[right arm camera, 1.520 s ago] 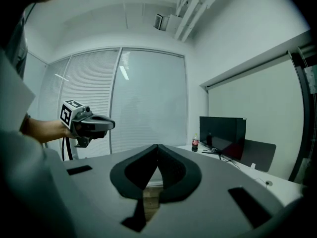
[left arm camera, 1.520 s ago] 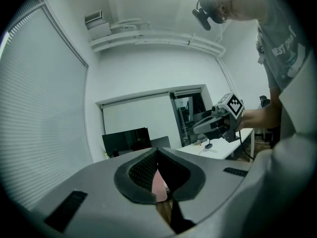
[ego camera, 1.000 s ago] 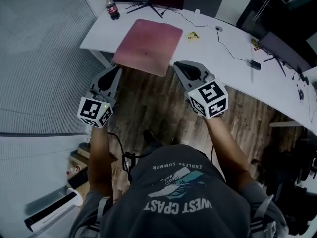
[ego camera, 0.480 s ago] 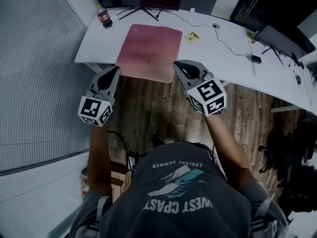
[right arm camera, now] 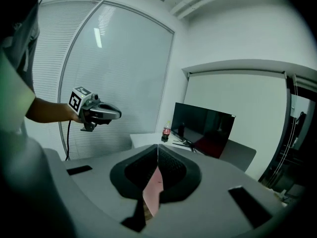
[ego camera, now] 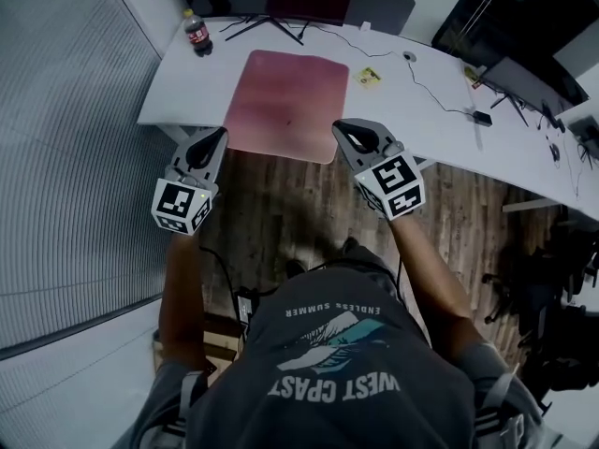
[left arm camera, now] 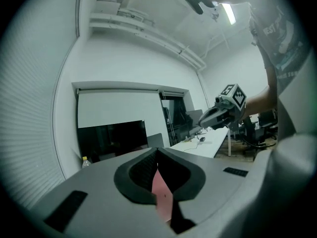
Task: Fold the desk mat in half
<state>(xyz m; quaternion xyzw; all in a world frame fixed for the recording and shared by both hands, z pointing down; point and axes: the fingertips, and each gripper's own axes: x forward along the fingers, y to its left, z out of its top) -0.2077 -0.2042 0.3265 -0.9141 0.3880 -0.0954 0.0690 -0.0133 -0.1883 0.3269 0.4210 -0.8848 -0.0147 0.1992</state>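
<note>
Left claw, right claw — nearer mat

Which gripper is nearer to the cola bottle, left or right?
Left. The left gripper is by the near left corner of the desk mat, on the side of the cola bottle; the right gripper is by its near right corner, farther away.

The left gripper, grey plastic with black ribbed pads, has its jaws closed tip to tip with nothing clamped between them. A strip of the pink rectangular desk mat shows beyond, through the gap below the tips. To the right, the right gripper hangs near the long white desk, and a dark flat monitor stands behind.
</note>
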